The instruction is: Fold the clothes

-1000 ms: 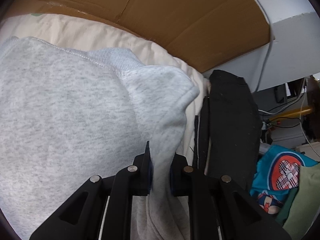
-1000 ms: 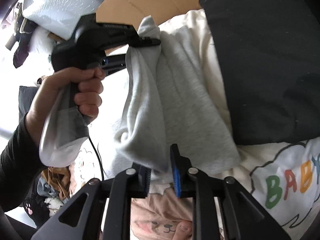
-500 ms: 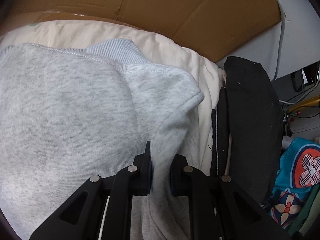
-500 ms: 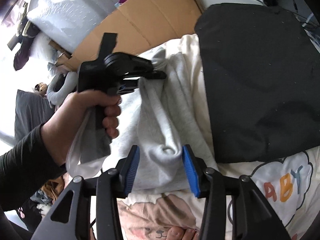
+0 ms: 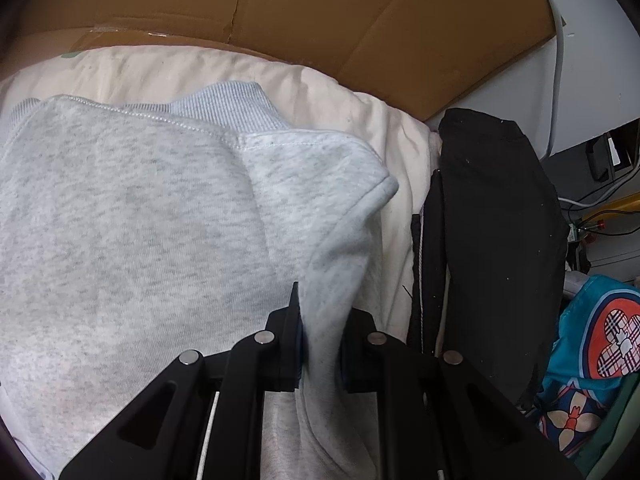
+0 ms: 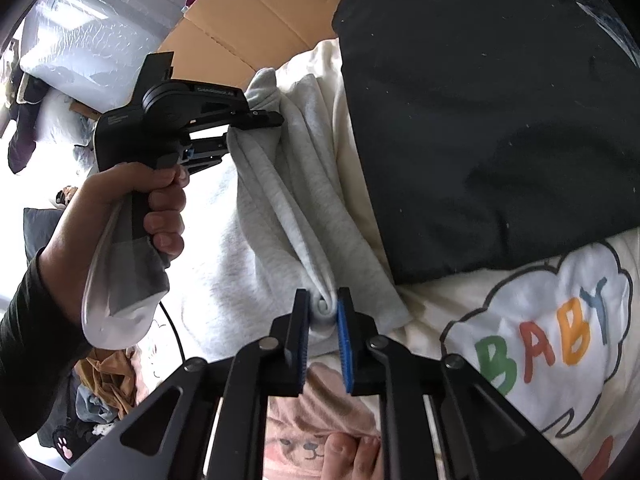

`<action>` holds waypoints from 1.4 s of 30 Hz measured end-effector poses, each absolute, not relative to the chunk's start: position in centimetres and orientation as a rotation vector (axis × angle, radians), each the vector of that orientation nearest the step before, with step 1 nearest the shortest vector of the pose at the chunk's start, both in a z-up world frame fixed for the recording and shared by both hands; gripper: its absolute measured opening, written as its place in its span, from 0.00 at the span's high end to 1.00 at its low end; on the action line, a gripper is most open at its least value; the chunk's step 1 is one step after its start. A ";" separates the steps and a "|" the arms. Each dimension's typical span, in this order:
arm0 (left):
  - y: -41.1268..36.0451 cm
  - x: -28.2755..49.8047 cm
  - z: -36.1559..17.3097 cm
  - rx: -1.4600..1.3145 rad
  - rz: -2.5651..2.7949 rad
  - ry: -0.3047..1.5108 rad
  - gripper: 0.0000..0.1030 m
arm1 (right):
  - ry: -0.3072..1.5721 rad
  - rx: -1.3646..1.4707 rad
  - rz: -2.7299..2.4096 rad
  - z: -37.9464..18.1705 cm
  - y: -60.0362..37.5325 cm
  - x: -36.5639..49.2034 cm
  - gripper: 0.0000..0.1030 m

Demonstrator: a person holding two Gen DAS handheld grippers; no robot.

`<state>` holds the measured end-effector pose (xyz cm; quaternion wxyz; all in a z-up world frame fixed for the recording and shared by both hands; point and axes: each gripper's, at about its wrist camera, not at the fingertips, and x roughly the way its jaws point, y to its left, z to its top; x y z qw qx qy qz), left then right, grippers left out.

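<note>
A light grey sweatshirt point(image 5: 140, 220) lies on a cream blanket point(image 5: 280, 76), its ribbed collar at the far side. My left gripper point(image 5: 322, 312) is shut on a raised fold at its right shoulder edge. In the right wrist view the same sweatshirt point(image 6: 280, 208) hangs stretched between both grippers. The left gripper point(image 6: 248, 130), held by a hand point(image 6: 160, 200), pinches its upper end. My right gripper point(image 6: 323, 304) has its jaws closing, and the blue pads press on a bunched roll at the lower end.
A folded black garment point(image 5: 500, 220) lies right of the sweatshirt, large in the right wrist view point(image 6: 480, 120). Cardboard point(image 5: 320, 8) stands behind the blanket. Colourful clothes point(image 5: 592, 340) are piled at the right. A "BABY" print point(image 6: 540, 340) and bare toes point(image 6: 344, 452) are near.
The right gripper opened wide around the bunched lower edge of the sweatshirt, then closed on it. The left gripper kept its hold and tilted a little, bringing the collar and cardboard lower in view.
</note>
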<state>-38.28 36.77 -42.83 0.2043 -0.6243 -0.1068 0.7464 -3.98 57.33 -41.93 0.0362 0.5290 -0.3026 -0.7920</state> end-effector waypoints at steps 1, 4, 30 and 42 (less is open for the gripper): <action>36.9 -38.3 -42.9 -1.745 2.081 -0.284 0.88 | -0.942 1.627 -2.431 -41.8 57.3 -3.9 0.89; 36.9 -38.4 -42.8 -1.759 2.067 -0.273 0.86 | -0.983 1.642 -2.419 -41.7 57.3 -4.3 0.90; 39.7 -40.7 -43.6 -1.770 1.937 -0.451 0.79 | -1.139 1.726 -2.340 -44.3 58.0 -4.9 0.90; 41.9 -41.3 -44.3 -1.755 1.909 -0.397 0.73 | -1.200 1.730 -2.319 -44.2 58.5 -3.7 0.90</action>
